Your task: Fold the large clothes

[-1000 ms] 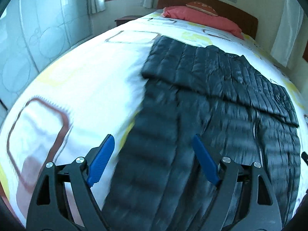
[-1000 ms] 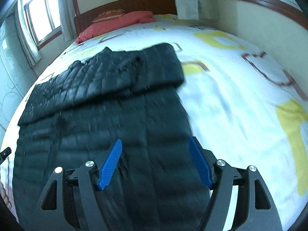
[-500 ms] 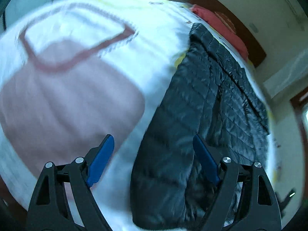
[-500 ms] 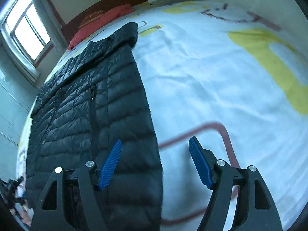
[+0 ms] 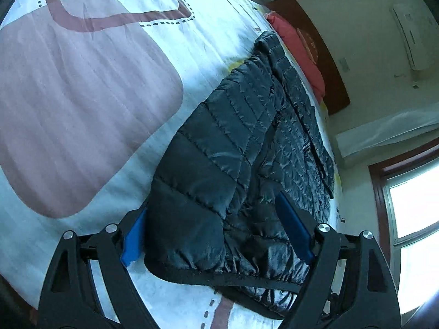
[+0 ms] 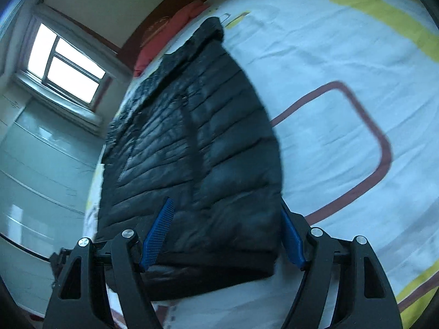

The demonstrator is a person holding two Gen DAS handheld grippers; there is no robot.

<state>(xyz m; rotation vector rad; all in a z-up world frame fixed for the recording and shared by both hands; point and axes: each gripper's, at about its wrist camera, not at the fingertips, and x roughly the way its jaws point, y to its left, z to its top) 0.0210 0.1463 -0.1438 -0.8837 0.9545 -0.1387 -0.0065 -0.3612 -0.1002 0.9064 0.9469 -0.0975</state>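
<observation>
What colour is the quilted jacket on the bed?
Black, slightly shiny jacket; the left wrist view shows it best.

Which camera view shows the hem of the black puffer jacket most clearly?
The left wrist view: the black puffer jacket's hem lies sharp along the bed's edge. In the right wrist view the hem is blurred.

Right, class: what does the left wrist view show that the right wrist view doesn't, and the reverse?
Left wrist view only: an air conditioner on the wall and a pinkish-brown patch on the sheet.
Right wrist view only: yellow shapes on the sheet and pale wardrobe doors.
Both: the black quilted jacket on the bed, its hem corner between an open claw's blue pads, and the red pillow.
</observation>
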